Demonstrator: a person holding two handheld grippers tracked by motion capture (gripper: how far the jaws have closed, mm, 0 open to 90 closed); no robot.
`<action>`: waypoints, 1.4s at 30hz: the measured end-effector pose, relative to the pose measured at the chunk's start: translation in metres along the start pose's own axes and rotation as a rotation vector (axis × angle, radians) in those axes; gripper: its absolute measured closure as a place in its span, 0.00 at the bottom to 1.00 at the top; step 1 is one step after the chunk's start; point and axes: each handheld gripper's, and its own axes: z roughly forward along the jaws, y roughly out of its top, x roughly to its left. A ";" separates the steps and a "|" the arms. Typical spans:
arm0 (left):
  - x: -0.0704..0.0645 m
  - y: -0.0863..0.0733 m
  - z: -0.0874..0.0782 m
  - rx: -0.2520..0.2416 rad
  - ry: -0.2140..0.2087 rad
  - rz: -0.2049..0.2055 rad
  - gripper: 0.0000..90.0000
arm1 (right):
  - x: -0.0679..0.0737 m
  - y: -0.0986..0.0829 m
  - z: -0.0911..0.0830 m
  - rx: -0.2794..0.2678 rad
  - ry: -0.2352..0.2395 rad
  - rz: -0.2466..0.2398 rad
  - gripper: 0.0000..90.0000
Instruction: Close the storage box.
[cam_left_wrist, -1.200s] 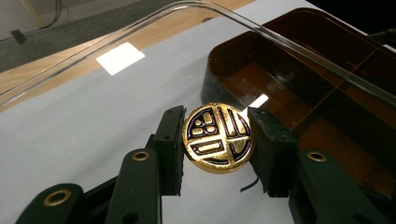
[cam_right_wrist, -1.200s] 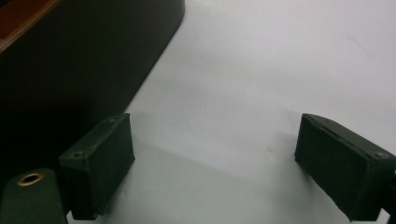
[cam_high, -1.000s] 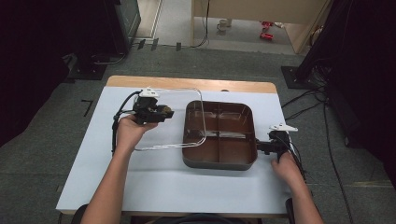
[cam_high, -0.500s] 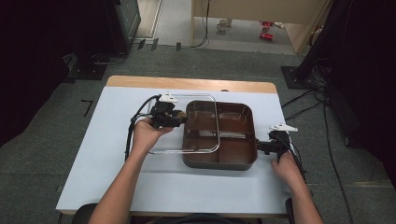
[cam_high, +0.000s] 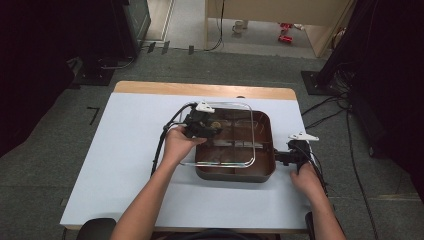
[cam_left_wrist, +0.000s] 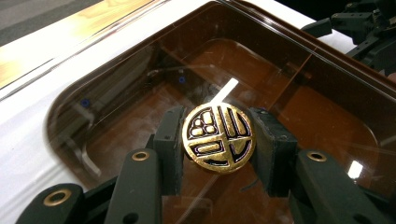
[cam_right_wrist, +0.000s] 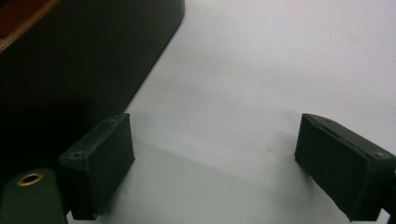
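Brown and rectangular, the pot (cam_high: 235, 150) sits right of centre on the white table (cam_high: 125, 165), its long axis running left to right across the person's view, open side up. Over it hangs the glass lid (cam_high: 220, 135) — metal-rimmed, level or nearly so, long side parallel to the pot's, but offset toward the left and far side, so its near right edge crosses the pot's inside. In the left gripper view the gold knob (cam_left_wrist: 218, 138) is clamped between the jaws of the left gripper (cam_high: 201, 125).

To seat it well, I'd judge: keep the lid flat, slide it right and nearer until the rims line up all round, then lower evenly — no corner first.

At the pot's right end the right gripper (cam_high: 288, 156) rests on the table with jaws apart, gripping nothing, the pot wall (cam_right_wrist: 84, 60) just beside one pad (cam_right_wrist: 100, 163).
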 end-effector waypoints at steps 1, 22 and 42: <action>-0.002 0.002 0.003 0.001 -0.004 0.006 0.66 | 0.000 0.000 0.000 0.000 0.000 0.000 0.12; -0.041 0.015 0.047 0.051 -0.004 0.051 0.66 | 0.000 0.000 0.000 -0.001 0.000 0.000 0.12; -0.043 0.012 0.048 0.052 0.000 0.047 0.61 | 0.000 0.000 0.000 0.000 0.000 0.001 0.12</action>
